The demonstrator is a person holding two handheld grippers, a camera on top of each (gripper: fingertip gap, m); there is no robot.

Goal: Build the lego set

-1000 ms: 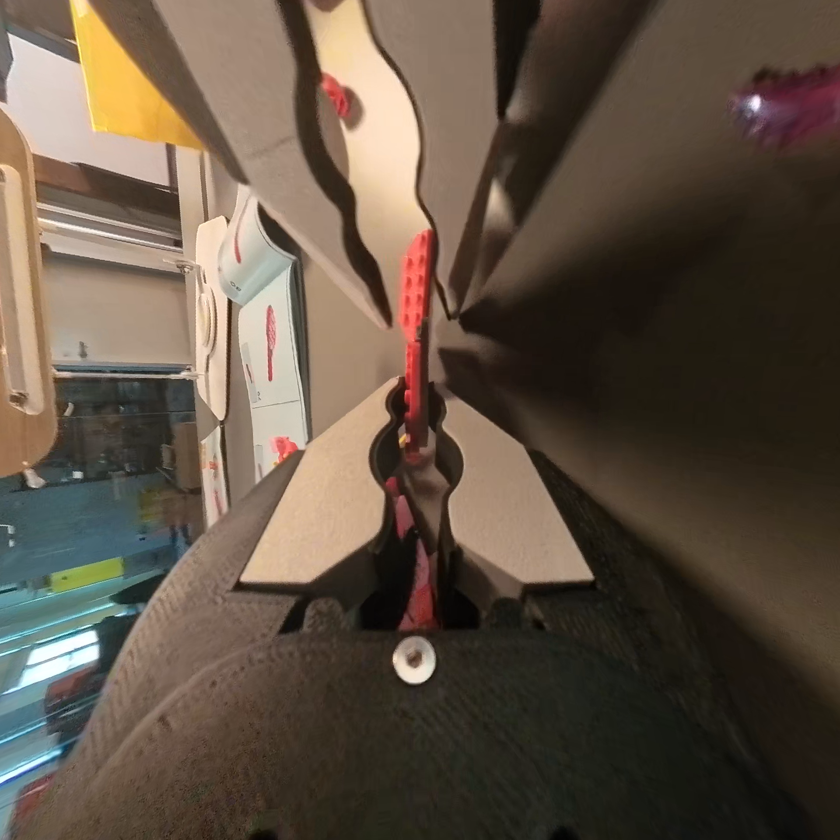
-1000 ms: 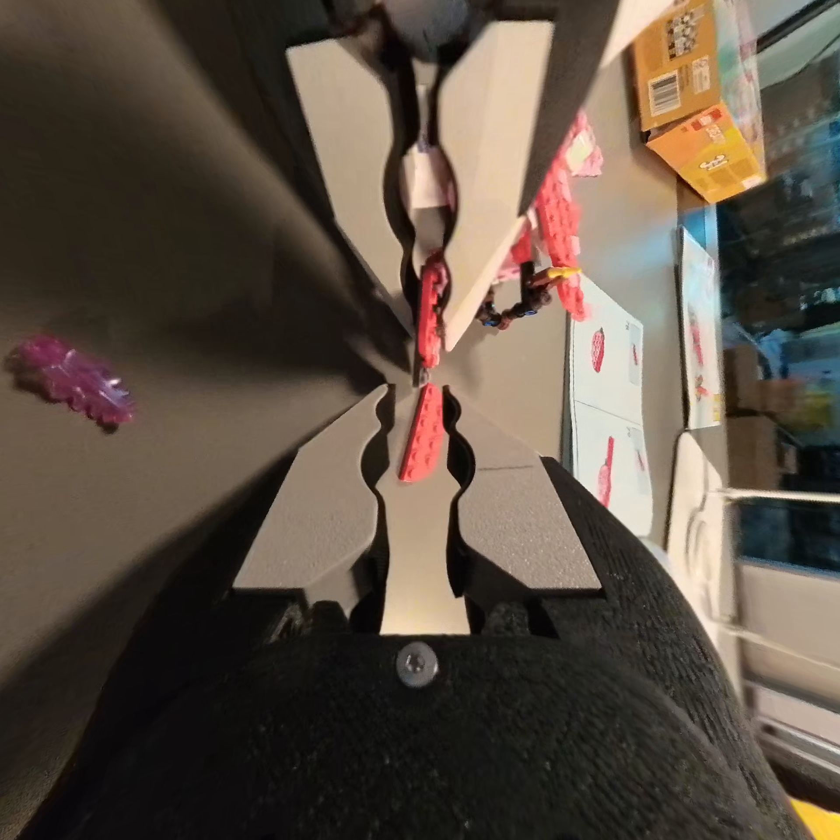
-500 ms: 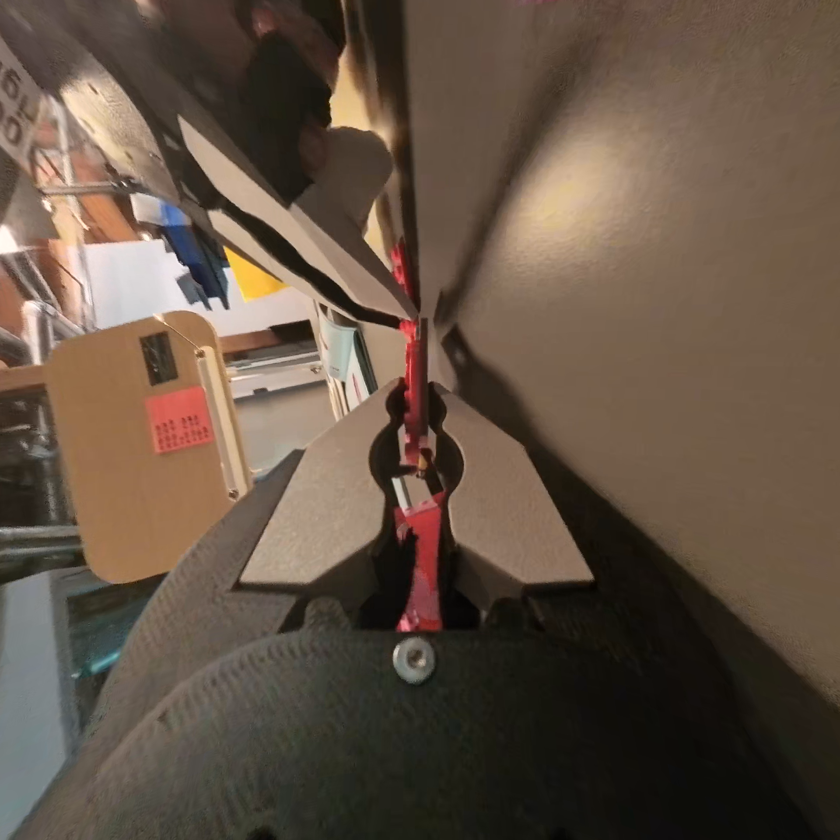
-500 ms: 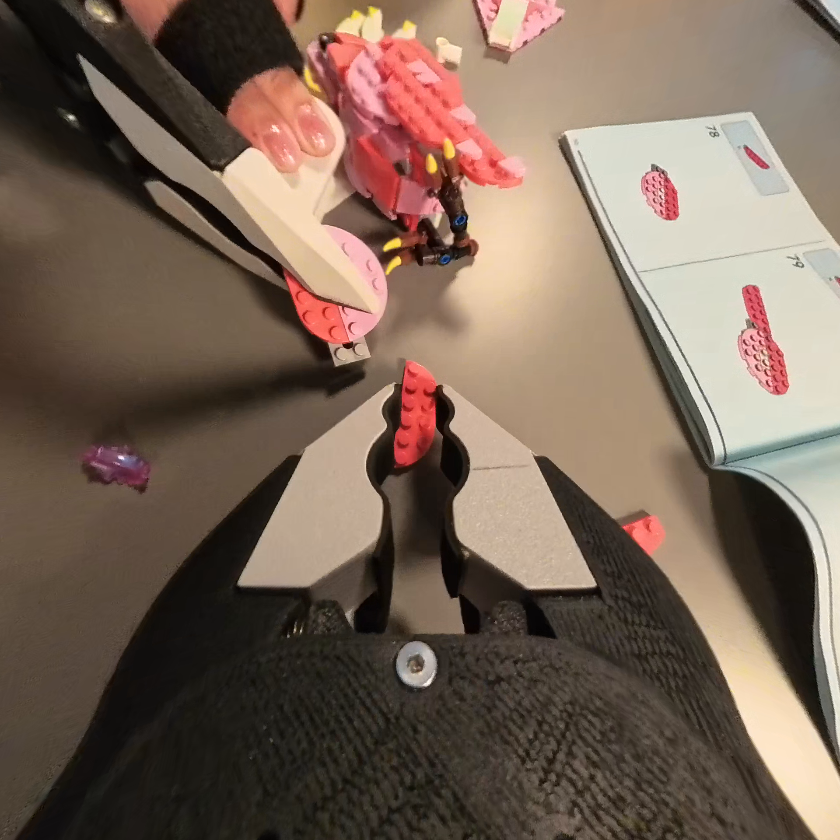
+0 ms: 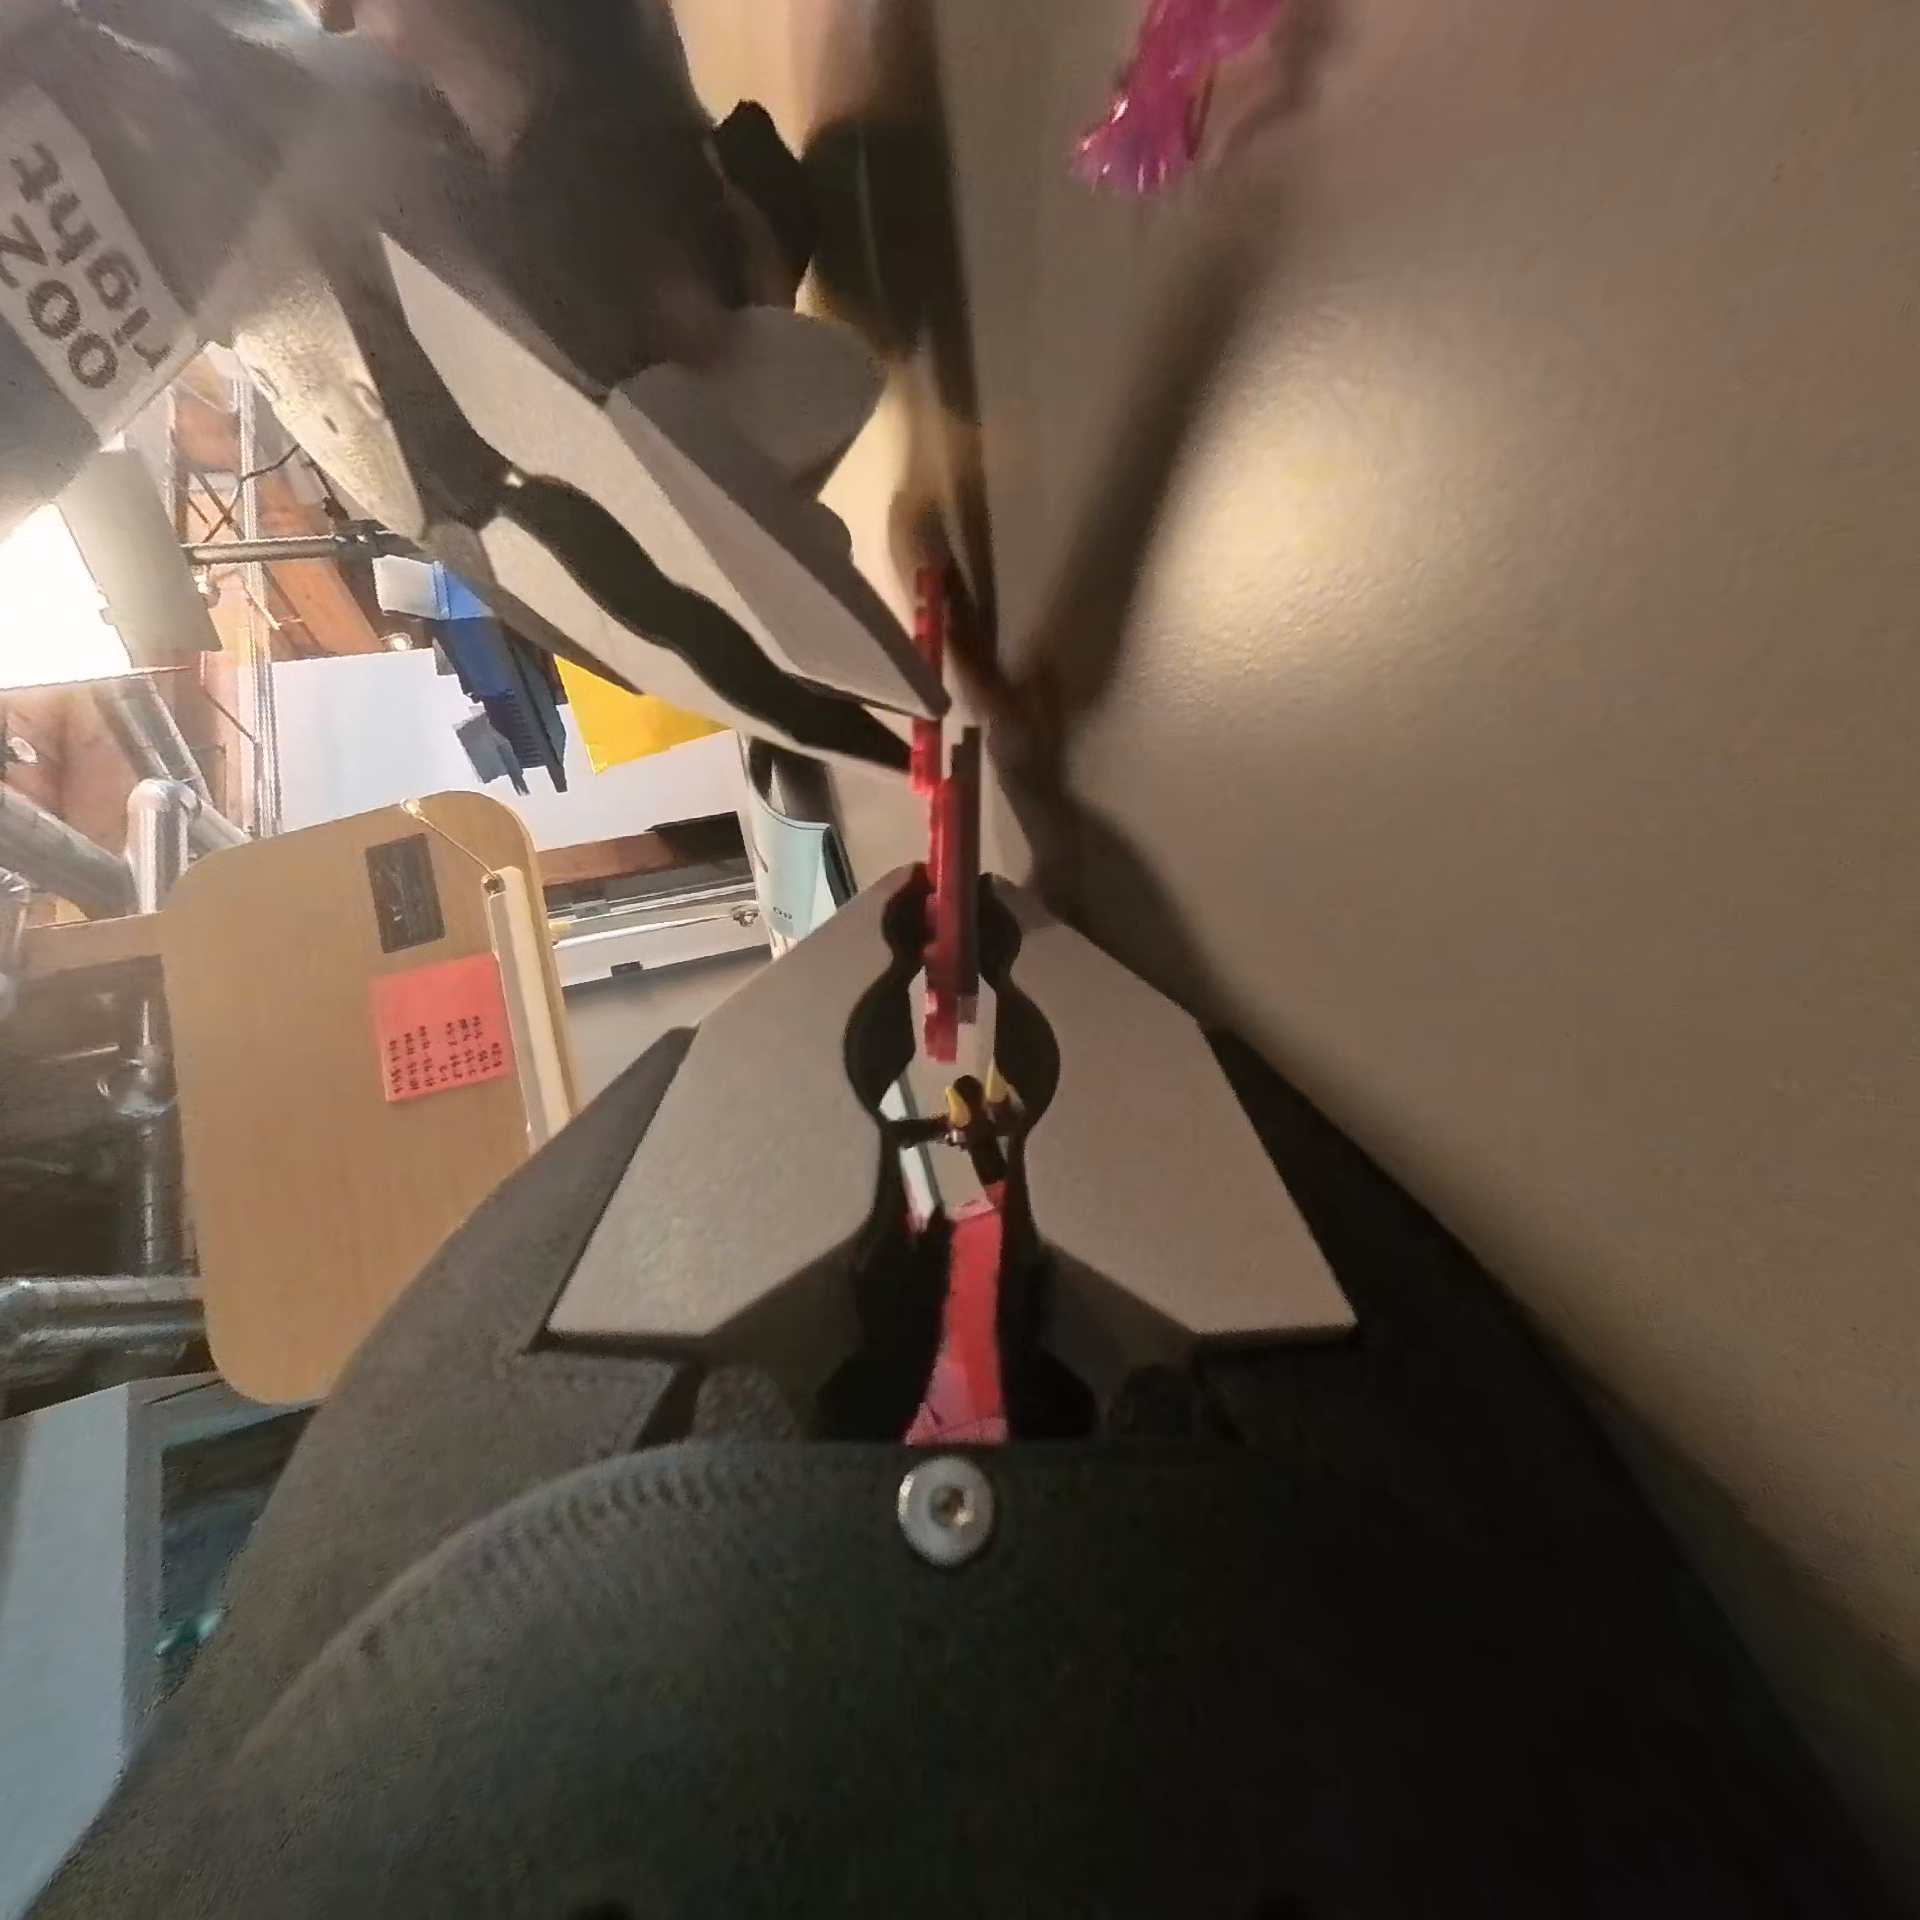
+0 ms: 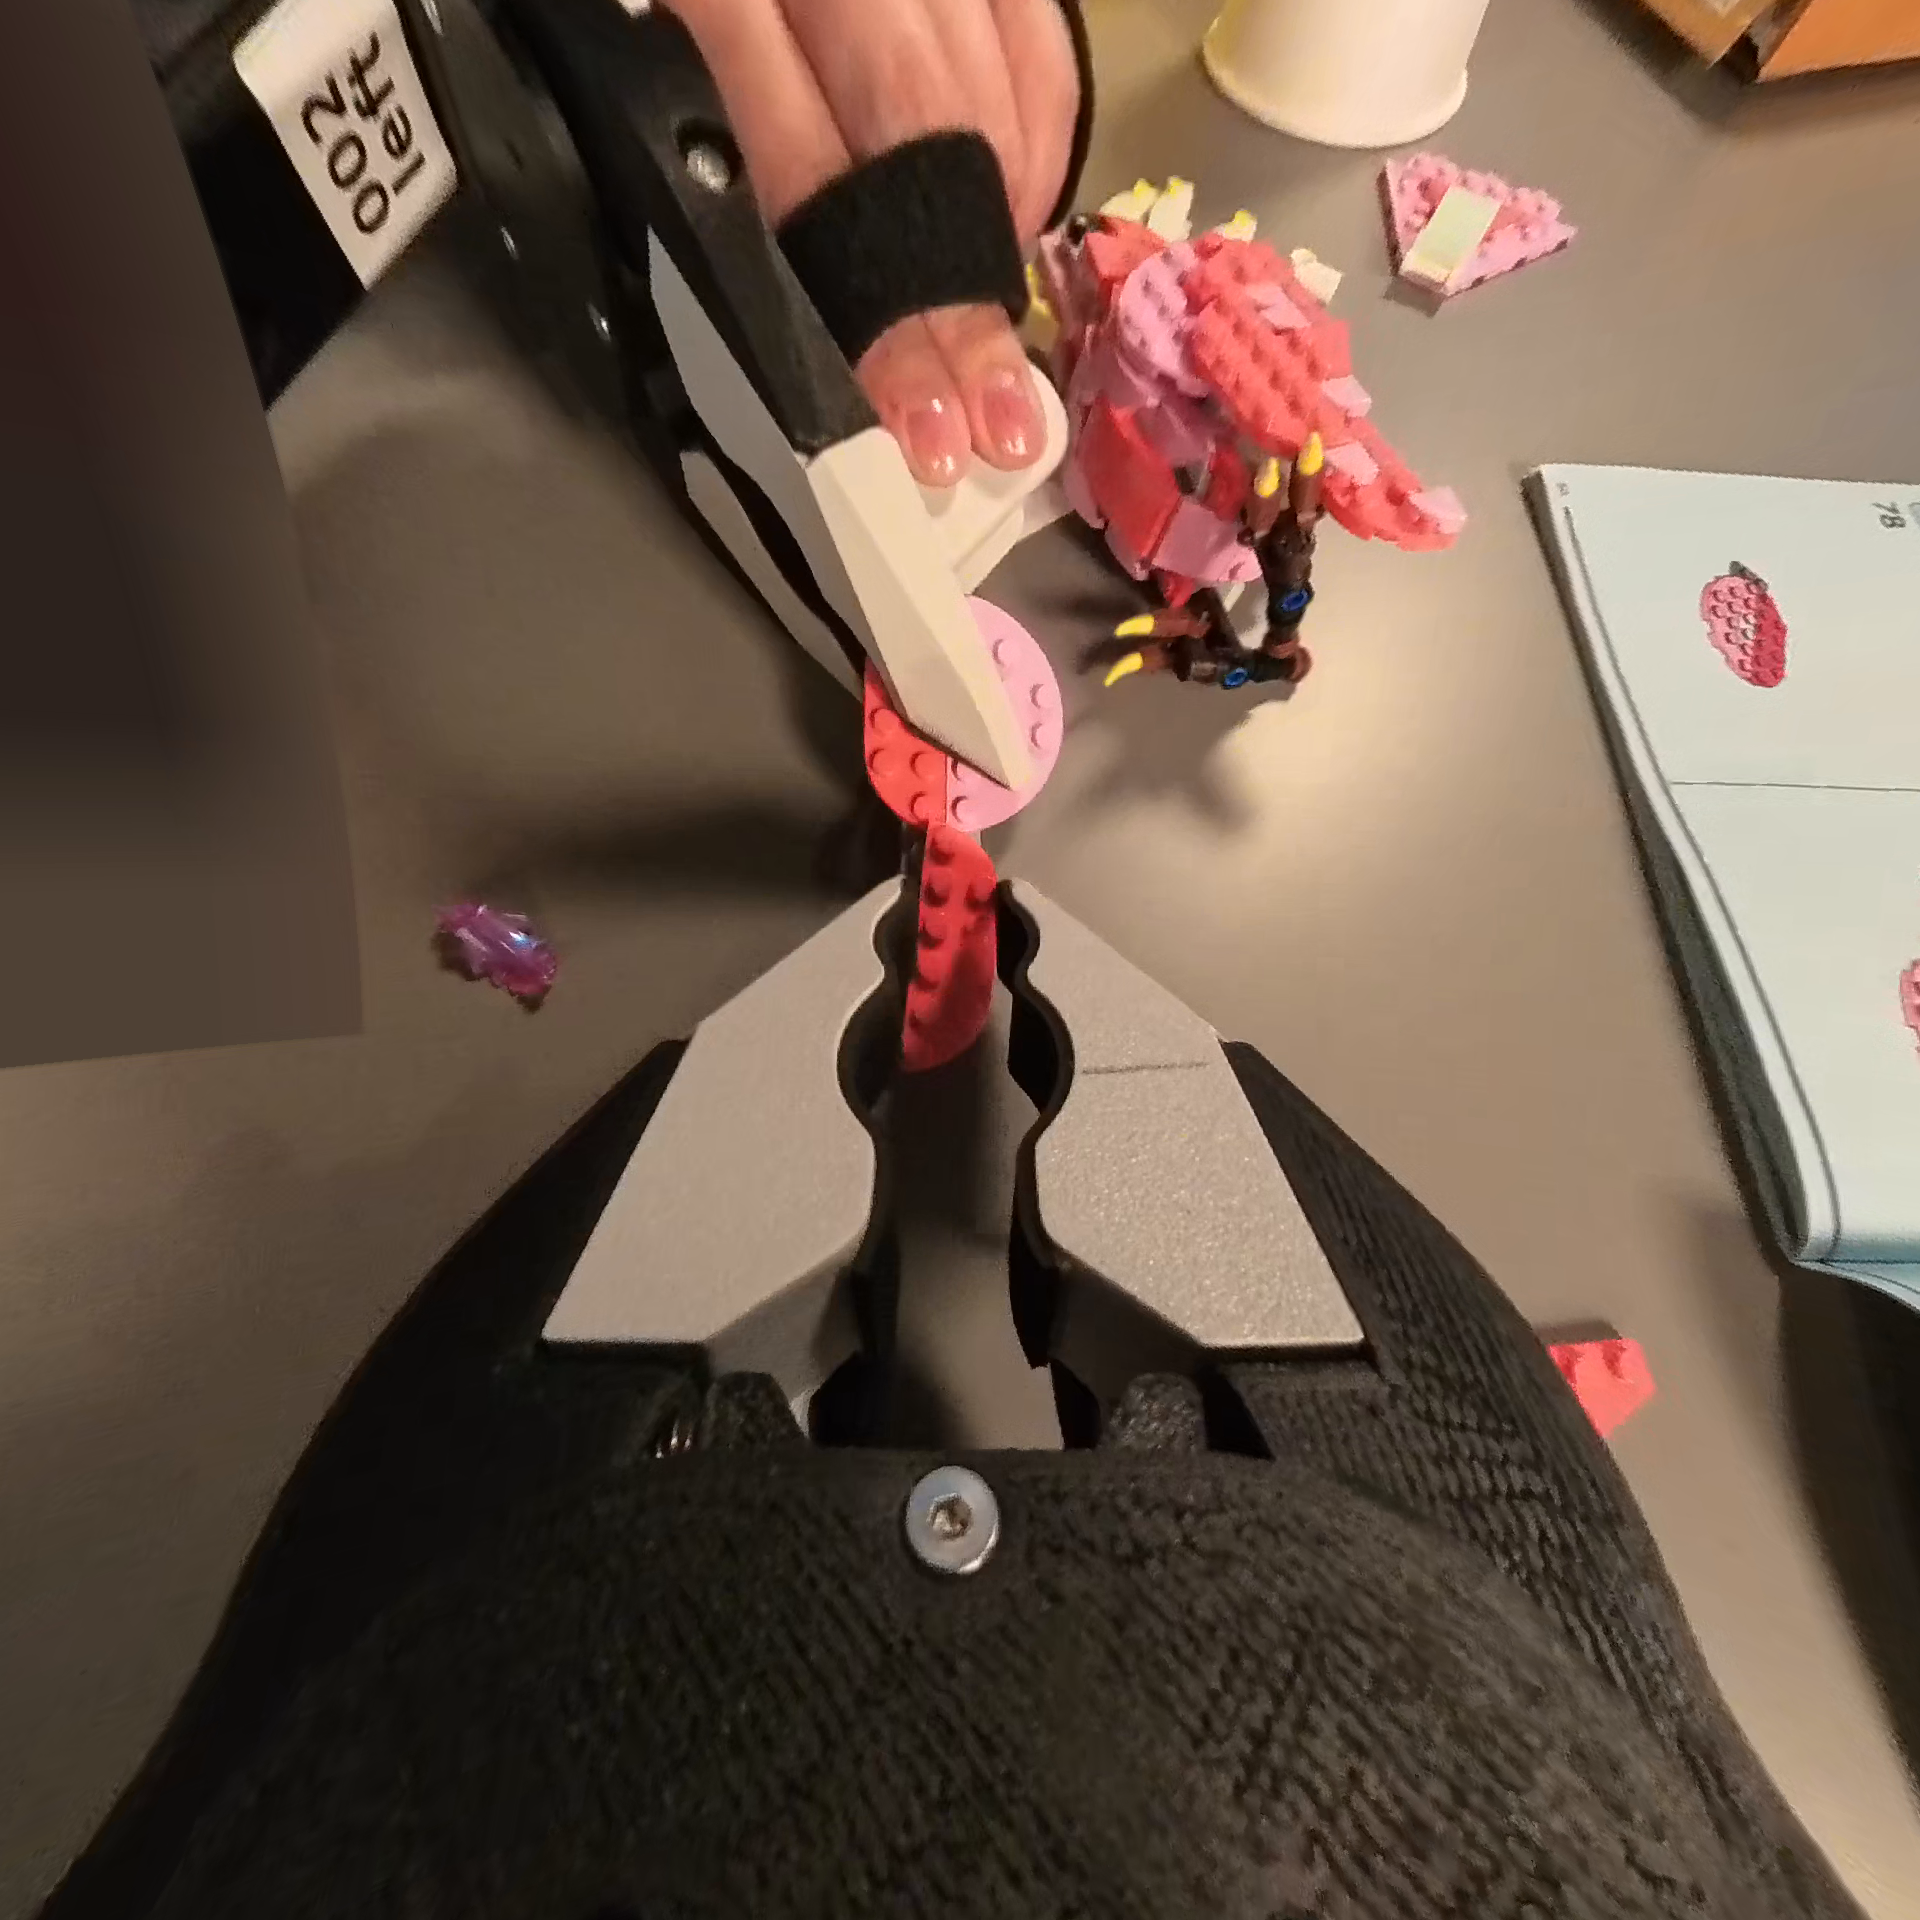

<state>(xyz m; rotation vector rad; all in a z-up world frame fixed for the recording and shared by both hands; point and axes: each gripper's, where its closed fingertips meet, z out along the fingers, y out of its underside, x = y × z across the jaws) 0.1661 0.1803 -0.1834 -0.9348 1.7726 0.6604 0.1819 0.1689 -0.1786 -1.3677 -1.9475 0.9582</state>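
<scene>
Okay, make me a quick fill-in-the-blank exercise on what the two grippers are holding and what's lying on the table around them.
1. The right gripper is shut on a curved ____ studded plate.
2. The left gripper clamps a round plate assembly that is half red, half ____.
3. Right of the brick creature lies an open ____.
4. A loose translucent ____ piece lies on the table.

Missing words: red; pink; instruction booklet; purple

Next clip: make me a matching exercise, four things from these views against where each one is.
Things
1. red curved brick plate
2. red-and-pink round plate assembly
3. purple translucent piece
4. open instruction booklet

Places
A. pinched by the left gripper
B. loose on the table, at the view's left
C. pinched by the right gripper
D. flat on the table, at the view's right edge

Pairs: 1-C, 2-A, 3-B, 4-D
</scene>
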